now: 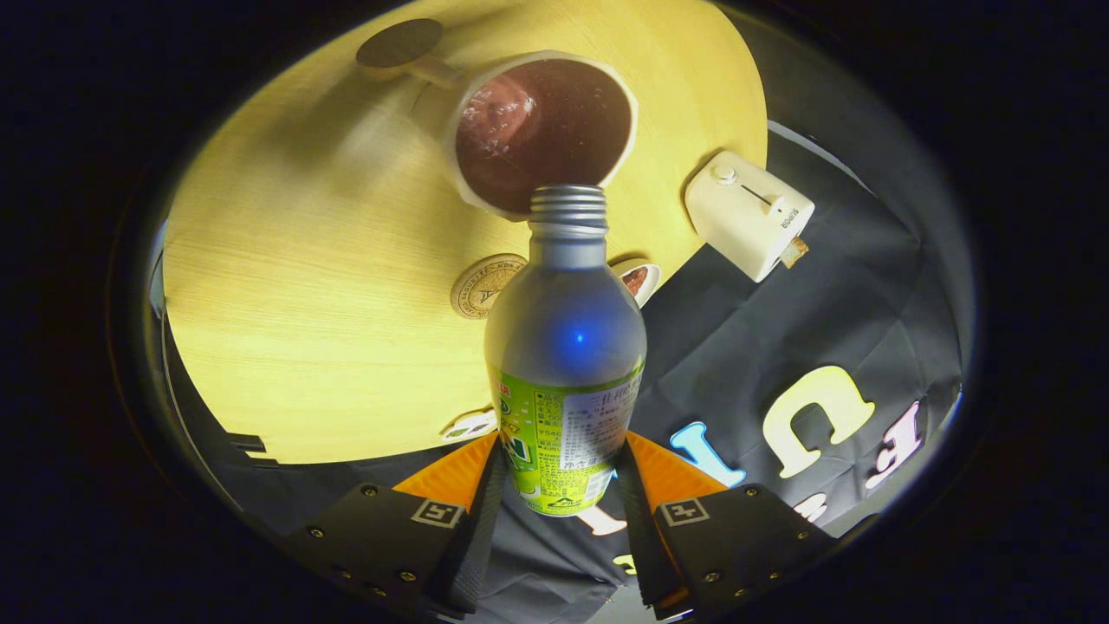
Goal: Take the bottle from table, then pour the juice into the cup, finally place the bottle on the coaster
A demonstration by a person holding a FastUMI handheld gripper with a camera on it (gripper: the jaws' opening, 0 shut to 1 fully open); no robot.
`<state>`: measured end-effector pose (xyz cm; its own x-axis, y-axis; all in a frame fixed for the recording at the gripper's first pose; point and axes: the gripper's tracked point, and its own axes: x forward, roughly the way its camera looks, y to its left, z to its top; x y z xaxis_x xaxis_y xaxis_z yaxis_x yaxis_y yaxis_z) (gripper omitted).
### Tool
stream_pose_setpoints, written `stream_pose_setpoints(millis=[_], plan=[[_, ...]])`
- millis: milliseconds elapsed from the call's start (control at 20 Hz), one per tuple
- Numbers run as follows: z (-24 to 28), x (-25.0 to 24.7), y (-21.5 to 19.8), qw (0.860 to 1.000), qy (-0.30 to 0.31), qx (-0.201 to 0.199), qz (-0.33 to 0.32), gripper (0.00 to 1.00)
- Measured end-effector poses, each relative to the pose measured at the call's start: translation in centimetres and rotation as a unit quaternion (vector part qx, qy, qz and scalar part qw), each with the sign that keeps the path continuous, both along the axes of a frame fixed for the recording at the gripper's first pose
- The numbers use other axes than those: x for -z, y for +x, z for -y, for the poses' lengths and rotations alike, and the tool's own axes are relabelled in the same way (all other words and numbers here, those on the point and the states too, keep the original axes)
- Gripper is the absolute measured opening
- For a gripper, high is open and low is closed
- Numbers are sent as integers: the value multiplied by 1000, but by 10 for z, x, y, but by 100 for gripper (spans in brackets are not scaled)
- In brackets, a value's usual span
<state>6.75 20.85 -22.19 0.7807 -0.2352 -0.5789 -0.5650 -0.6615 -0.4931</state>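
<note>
step: you're pouring, bottle mouth over cup
jaws: gripper clamping bottle
next: you're righting it, heading for coaster

a cream toaster sits at the edge of the round pale wood table, a piece of toast poking from its end. a small white dish with something brown in it rests near the same edge. a dark round disc lies by the table's far edge.
</note>
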Motion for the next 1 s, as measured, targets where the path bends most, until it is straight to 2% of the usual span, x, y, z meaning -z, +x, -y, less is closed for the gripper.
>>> stream_pose_setpoints(millis=[550, 650, 850, 1000], plan=[[4, 8, -5, 998, 60, 29, -14, 67], [8, 15, -11, 994, 94, 54, -24, 67], [15, 29, -19, 986, 142, 77, -41, 67], [19, 36, -32, 975, 195, 95, -48, 67]])
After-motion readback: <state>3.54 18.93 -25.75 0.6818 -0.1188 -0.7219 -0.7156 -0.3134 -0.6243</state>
